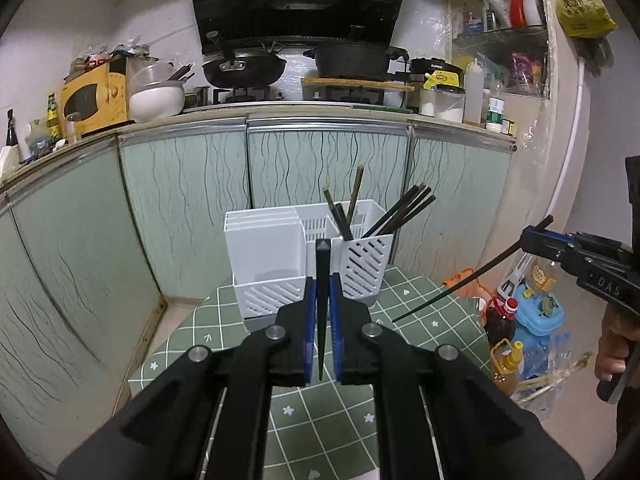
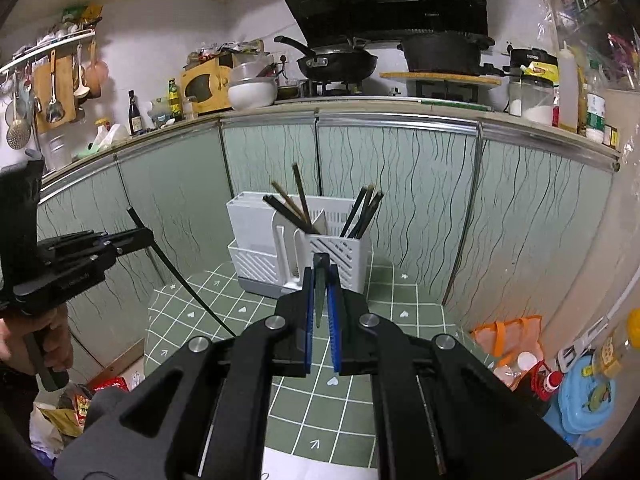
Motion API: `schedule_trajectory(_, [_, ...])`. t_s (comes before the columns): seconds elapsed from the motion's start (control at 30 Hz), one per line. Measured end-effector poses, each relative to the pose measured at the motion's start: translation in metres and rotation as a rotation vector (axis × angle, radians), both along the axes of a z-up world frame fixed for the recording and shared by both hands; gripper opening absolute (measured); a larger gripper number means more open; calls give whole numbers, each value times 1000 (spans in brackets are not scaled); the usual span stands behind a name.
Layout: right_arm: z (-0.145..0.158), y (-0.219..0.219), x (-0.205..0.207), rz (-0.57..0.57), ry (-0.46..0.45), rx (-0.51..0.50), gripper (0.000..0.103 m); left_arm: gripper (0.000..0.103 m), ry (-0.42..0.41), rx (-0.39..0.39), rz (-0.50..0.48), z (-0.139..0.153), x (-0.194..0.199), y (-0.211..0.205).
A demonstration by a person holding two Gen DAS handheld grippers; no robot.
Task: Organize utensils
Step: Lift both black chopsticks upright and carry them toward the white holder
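A white slotted utensil holder (image 1: pixel 276 264) stands on the green checked table (image 1: pixel 416 304); it also shows in the right wrist view (image 2: pixel 256 240). Several dark and brown chopsticks (image 1: pixel 404 212) stand in its right compartments. My left gripper (image 1: pixel 323 284) is shut on a black chopstick (image 1: pixel 322 300), held upright in front of the holder. My right gripper (image 2: pixel 320 276) is shut on another black chopstick (image 2: pixel 320 296). The right gripper also shows in the left wrist view (image 1: pixel 536 238), its chopstick (image 1: pixel 460 284) slanting down-left. The left gripper shows in the right wrist view (image 2: pixel 140 236), left of the holder.
Green cabinet doors (image 1: pixel 192 216) stand behind the table, under a counter with pans (image 1: pixel 244 66) and a microwave (image 1: pixel 92 96). Bottles and a blue container (image 1: pixel 536 312) sit on the floor to the right. Bags lie on the floor at left (image 2: pixel 80 400).
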State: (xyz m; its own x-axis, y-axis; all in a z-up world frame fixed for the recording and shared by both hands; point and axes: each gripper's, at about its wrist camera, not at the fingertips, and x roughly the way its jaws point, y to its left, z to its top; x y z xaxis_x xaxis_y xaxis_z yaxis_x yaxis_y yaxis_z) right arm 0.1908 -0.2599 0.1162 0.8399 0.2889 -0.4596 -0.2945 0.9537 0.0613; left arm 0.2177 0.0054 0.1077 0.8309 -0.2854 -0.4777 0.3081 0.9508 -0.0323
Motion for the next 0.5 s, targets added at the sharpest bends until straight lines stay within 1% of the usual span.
schedule_trajectory(0.27, [13,-7,8,-5,-3,2,6,8,-3,-10,-25,12,10,-13])
schedule_trajectory(0.4, [18,-7,13,-8,-11,2,6,8,-22,-6,-40,22,16,-21])
schedule_trajectory(0.5, [29,-6,21,-2,-23,1,6,8,-30,-15,-59,31,23,-27])
